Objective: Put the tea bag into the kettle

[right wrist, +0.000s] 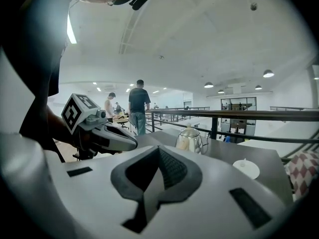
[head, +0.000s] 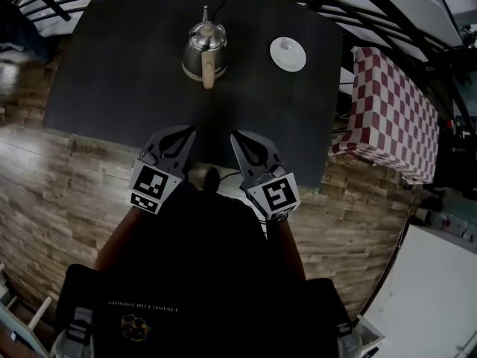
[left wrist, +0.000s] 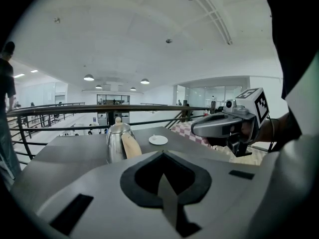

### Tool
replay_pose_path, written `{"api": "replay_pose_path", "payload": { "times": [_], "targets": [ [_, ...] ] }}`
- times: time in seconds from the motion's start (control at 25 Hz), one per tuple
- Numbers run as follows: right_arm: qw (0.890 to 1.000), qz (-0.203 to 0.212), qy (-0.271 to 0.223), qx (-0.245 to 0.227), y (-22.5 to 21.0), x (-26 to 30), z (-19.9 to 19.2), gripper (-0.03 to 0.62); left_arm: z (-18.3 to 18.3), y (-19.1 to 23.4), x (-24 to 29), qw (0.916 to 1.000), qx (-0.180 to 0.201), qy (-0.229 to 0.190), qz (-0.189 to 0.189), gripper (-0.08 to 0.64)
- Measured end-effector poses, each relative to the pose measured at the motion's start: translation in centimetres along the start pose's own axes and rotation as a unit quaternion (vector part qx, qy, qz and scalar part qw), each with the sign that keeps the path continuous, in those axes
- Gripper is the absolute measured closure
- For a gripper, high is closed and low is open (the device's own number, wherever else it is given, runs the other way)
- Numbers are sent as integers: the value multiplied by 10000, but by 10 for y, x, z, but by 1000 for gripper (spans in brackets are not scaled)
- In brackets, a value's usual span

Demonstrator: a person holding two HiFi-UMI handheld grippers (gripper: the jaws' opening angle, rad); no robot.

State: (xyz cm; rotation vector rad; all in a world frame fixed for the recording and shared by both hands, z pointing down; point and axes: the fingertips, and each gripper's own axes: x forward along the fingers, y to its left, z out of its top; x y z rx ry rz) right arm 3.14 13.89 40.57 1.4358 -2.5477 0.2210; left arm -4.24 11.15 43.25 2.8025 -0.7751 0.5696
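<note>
left gripper (head: pixel 181 133) and right gripper (head: pixel 238 137) both have jaws together, empty; the kettle (head: pixel 204 47) looks lidded, which could block the tea bag.

The head view is dim and underexposed: the dark table (head: pixel 112 66) and the person's clothing (head: pixel 201 274) toward 6 o'clock sink into near black, while the steel kettle (head: pixel 205 43) catches a bright glint. Both gripper views are bright under round ceiling lamps (left wrist: pixel 88 77) and a strip light (right wrist: pixel 71 31) at 10 o'clock. Their fisheye rims go black, the railing (left wrist: pixel 99 107) bows, and the close foreground is soft.
</note>
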Motion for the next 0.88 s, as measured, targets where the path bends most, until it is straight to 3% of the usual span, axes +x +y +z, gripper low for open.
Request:
{"api": "replay_pose_path", "payload": {
  "times": [0.44,0.88],
  "targets": [
    [9994,273,-151,-134,23,-37,-11,577,-17,-44,-27,9997,-10,14,262,555],
    [9991,348,-183,-145,34,-56,-18,577,-23,-67,-36,9996,4,35,278,555]
  ]
}}
